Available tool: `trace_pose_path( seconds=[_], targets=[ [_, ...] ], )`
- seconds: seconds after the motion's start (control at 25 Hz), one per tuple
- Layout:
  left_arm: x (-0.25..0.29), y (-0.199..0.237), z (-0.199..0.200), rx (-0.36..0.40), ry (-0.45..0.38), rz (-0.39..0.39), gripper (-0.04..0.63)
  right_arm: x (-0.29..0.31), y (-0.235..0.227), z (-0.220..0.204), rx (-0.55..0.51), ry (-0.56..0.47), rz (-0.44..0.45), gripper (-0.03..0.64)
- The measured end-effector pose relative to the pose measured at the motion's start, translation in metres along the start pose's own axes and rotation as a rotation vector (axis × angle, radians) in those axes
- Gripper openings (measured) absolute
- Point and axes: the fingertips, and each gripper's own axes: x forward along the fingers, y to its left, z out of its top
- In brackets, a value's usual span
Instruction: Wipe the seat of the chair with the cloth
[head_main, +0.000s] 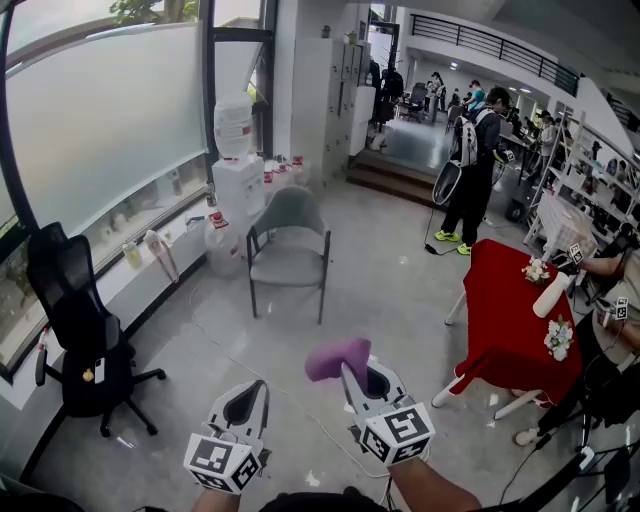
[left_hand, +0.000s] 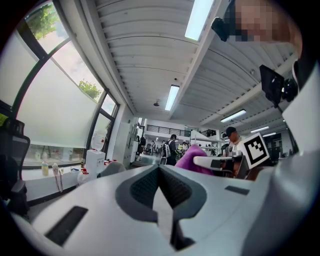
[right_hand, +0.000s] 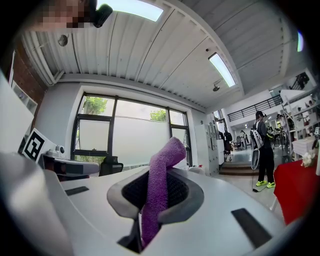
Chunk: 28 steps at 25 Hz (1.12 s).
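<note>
We hold both grippers low over the grey floor (head_main: 390, 300). The right gripper (head_main: 352, 374) has its jaws clamped on the purple cloth (head_main: 335, 358), whose free end curls up and over past the tips. The left gripper (head_main: 260, 390) has its jaws pressed together with nothing between them. The grey chair (head_main: 288, 245) stands well apart ahead of us, near the window wall, with its seat (head_main: 287, 266) bare. A red-covered table (head_main: 510, 300) is to our right.
</note>
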Motion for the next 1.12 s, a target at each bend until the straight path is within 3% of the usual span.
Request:
trace_pose_path(
  seconds=[0.36, 0.6, 1.12],
  targets=[
    [-0.015, 0.036, -0.007, -0.018, 0.008, -0.052, 0.005, 0.02, 0.033, -0.009, -0.009, 0.011, -0.042, 0.043],
    [-0.01, 0.059, -0.006, -0.034, 0.001, -0.039, 0.005, 0.044, 0.036, -0.009, -0.019, 0.017, -0.038, 0.043],
    [0.081, 0.105, 0.009, -0.012, -0.002, 0.021, 0.005, 0.14, -0.024, 0.009, -0.008, -0.031, 0.034, 0.044]
  ],
)
